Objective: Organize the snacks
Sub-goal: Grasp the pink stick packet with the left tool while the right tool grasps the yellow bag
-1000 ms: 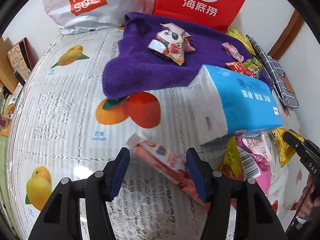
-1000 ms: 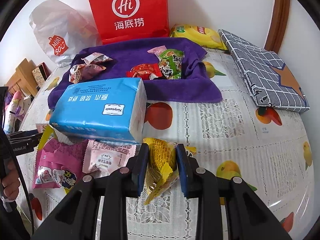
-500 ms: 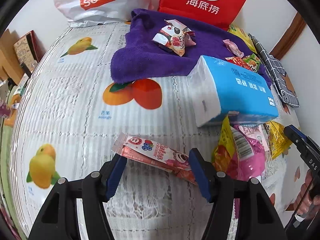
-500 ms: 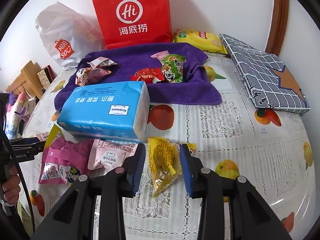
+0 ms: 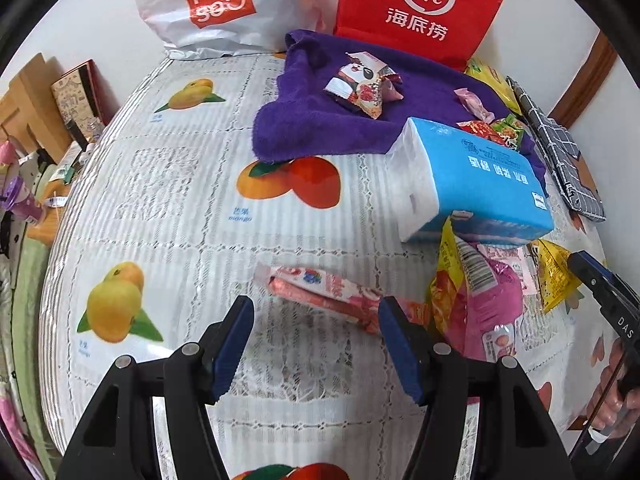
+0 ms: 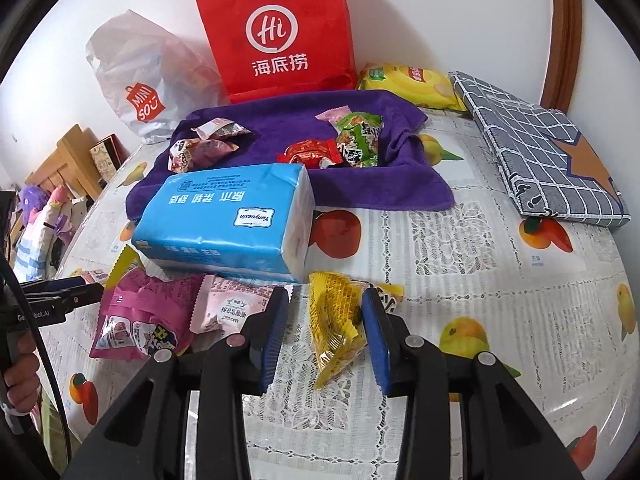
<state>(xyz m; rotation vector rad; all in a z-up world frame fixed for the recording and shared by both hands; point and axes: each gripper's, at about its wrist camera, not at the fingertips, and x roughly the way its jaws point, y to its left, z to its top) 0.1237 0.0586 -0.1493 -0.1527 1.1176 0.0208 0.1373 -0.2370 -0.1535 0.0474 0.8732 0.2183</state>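
**Snack sorting part done: some packets on the towel, several loose in front of the tissue pack**

The blue tissue pack [image 6: 228,220] lies near the middle of the desk [image 6: 500,280] and serves as the landmark. Behind it, the purple towel [image 6: 280,128] already carries two small groups of snacks: a cluster of pink-and-white wrapped packets [image 5: 362,86] toward its left end and a red packet [image 6: 310,152] with a green packet [image 6: 358,140] toward its right. Judged from that, the towel is the collecting place and part of the sorting is finished.

The rest sits in front of the tissue pack. The yellow packet [image 6: 334,320] lies on the desk between the jaws of the right gripper [image 6: 324,332]; those jaws have just been opening, and they now stand a little apart on either side of it, the left one clearly off the wrapper. Whether the right one touches it I cannot tell. Left of the yellow packet, a pale pink packet [image 6: 228,308] and a magenta packet [image 6: 140,320] lie partly tucked under the tissue pack's front edge.

Further to the front left of the tissue pack lies a long pink strip packet [image 5: 324,296]. The left gripper [image 5: 316,340] hangs over it with jaws spread wide, which have just been opening, pinching nothing.

At least four packets are still left to move, so the task looks roughly half done.
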